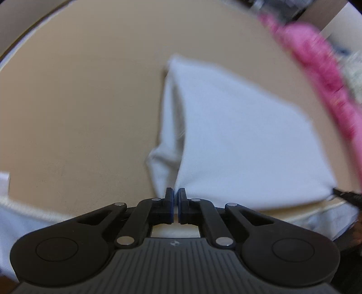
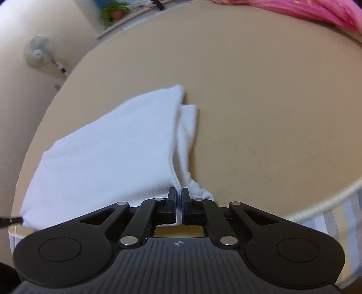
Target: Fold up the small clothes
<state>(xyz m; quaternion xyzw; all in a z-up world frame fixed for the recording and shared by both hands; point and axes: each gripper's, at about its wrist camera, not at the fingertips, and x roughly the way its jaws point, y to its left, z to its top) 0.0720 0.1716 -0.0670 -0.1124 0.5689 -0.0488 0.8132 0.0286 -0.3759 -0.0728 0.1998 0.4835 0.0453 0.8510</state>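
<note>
White cotton garment point(image 1: 237, 140) lies partly folded on round beige table point(image 1: 79, 101), sleeve tucked under. Left gripper point(image 1: 175, 199) and right gripper point(image 2: 179, 199) each pinch near-edge corner, jaws clamped. Final fold likely remains.

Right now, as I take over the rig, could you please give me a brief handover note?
Left claw: shut on the near corner of the white garment.
Right claw: shut on the garment's other near corner.
Things: the garment lies partly folded on the tan table, a narrower layer sticking out along one side. Pink cloth lies at the far edge.
Done: at least one fold is in.
Left: probably carry both held corners over for the next fold, tuck in the loose layer, and release.
</note>
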